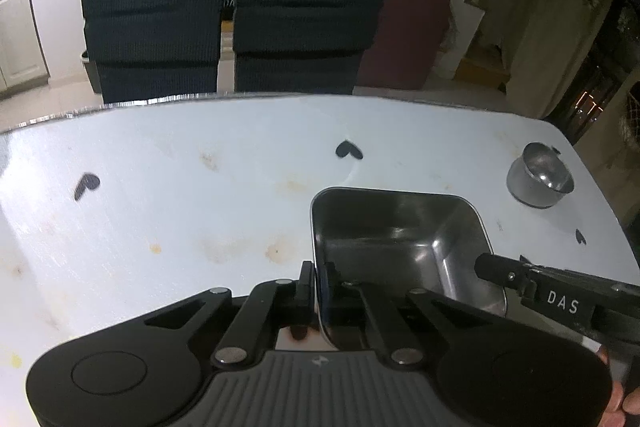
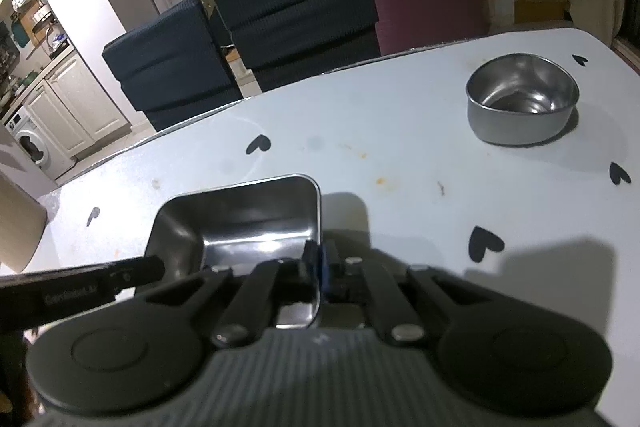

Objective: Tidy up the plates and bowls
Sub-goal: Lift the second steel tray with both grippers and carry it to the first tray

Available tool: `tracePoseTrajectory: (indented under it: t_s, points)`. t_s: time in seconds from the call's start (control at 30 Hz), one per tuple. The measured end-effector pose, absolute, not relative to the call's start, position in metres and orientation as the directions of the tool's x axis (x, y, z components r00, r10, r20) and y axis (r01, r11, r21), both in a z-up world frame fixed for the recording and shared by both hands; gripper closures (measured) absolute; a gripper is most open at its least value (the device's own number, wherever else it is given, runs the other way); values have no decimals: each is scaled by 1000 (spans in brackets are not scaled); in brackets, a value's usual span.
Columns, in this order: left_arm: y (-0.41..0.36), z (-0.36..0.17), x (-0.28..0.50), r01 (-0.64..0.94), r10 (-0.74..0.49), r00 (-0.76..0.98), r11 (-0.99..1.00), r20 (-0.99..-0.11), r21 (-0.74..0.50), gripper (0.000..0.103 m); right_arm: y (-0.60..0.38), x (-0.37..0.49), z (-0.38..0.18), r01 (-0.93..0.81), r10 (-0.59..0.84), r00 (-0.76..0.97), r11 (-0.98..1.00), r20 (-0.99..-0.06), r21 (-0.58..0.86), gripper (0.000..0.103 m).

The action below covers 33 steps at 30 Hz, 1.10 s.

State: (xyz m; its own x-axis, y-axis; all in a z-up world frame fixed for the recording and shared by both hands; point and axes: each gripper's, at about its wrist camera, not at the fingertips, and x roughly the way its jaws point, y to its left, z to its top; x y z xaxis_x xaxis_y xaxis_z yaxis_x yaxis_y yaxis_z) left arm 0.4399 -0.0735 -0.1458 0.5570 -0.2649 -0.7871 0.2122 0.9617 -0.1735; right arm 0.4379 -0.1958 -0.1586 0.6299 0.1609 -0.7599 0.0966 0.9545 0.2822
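A rectangular steel tray (image 1: 400, 239) with rounded corners lies on the pale table (image 1: 180, 187). My left gripper (image 1: 320, 279) is shut on the tray's left rim, one pad outside and one inside. In the right wrist view the same tray (image 2: 240, 223) shows with my right gripper (image 2: 318, 267) shut on its right rim. Each gripper's body appears in the other view: the right gripper (image 1: 540, 291) reaches in from the right, the left gripper (image 2: 80, 287) from the left. A round steel bowl (image 2: 522, 99) stands apart at the table's far right, also seen as the bowl (image 1: 538, 175) in the left wrist view.
Two dark blue chairs (image 1: 224, 27) and a maroon chair (image 1: 408, 31) stand behind the table's far edge (image 1: 160, 103). Black heart marks (image 1: 348, 150) dot the tabletop. A brown box (image 2: 18, 223) sits at the table's left end. Kitchen cabinets and a washing machine (image 2: 28, 143) lie beyond.
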Motion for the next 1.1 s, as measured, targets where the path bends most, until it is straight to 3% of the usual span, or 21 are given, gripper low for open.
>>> tracePoseTrajectory:
  t_s: [0.7, 1.1]
  points:
    - [-62, -60, 354, 202, -272, 669, 962, -692, -183, 101, -211, 364, -83, -12, 262, 703, 934, -661, 358, 99]
    - [-72, -41, 301, 225, -326, 669, 945, -668, -236, 100, -232, 310, -52, -66, 294, 715, 932, -635, 357, 98]
